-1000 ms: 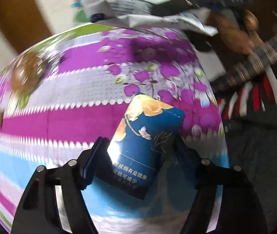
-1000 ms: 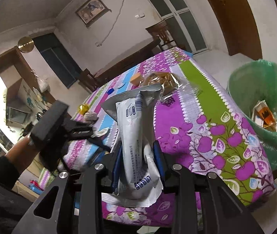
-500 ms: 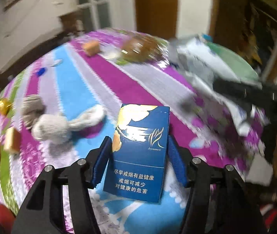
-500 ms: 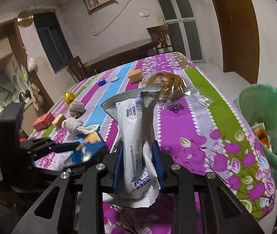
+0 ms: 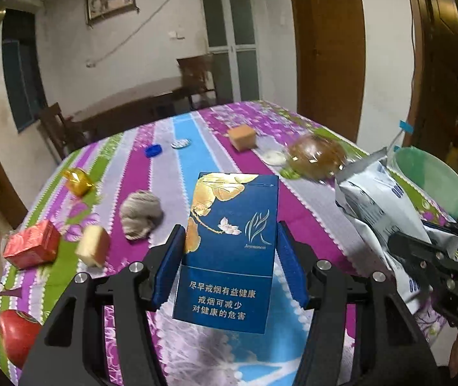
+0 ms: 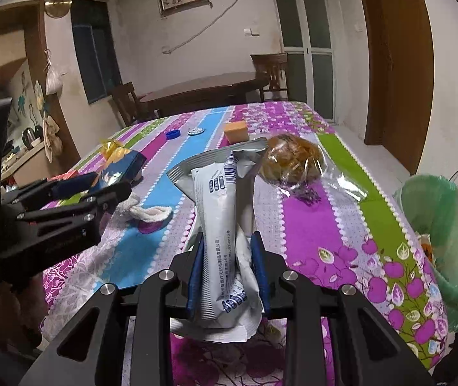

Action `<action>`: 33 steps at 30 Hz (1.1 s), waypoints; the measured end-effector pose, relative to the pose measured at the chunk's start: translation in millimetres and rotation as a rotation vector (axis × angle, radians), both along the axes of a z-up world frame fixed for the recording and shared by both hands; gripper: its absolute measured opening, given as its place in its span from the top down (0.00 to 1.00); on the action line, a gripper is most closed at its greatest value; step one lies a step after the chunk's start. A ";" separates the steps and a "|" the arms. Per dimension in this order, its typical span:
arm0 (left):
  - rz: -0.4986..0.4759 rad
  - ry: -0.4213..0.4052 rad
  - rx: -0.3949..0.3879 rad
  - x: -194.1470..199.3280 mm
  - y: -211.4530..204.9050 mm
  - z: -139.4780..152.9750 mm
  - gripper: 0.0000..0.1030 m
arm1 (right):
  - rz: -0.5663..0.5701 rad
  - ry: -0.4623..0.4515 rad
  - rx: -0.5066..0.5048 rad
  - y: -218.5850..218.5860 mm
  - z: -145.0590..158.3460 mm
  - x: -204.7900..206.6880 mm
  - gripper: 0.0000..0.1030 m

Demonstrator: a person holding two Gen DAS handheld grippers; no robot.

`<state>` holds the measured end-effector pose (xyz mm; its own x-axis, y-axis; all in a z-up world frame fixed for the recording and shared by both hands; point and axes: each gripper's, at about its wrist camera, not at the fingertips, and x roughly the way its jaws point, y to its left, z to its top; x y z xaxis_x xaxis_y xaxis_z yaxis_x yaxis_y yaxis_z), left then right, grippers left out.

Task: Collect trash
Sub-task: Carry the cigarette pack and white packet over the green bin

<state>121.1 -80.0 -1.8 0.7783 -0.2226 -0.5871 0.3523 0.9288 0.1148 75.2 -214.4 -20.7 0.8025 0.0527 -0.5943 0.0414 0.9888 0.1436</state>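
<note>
My left gripper is shut on a blue cigarette pack with gold flowers and holds it upright above the table. My right gripper is shut on a grey-white foil wrapper and holds it above the near table edge. The wrapper also shows at the right of the left wrist view. A green-lined trash bin stands beside the table on the right and holds some trash. The left gripper with its pack shows at the left of the right wrist view.
On the flowered tablecloth lie a crumpled clear bag with brown contents, an orange block, a grey rag, a white rag, a gold wrapper, a red box, a yellow block, a blue cap.
My left gripper has swung up and round from looking down at the cloth to looking across the table, the pack still in it. The right gripper has turned slightly left, keeping the wrapper.
</note>
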 end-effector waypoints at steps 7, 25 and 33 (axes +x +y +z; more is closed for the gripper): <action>0.005 -0.026 0.031 -1.1 -5.1 -2.1 0.47 | -0.010 -0.051 -0.048 1.4 17.1 -2.9 0.72; -0.133 -0.133 0.050 -1.5 -86.4 34.0 0.47 | -0.200 -0.158 -0.153 -67.3 75.9 -36.5 0.72; -0.254 -0.163 0.071 0.9 -161.1 45.7 0.47 | -0.308 -0.157 -0.175 -126.3 95.0 -49.9 0.72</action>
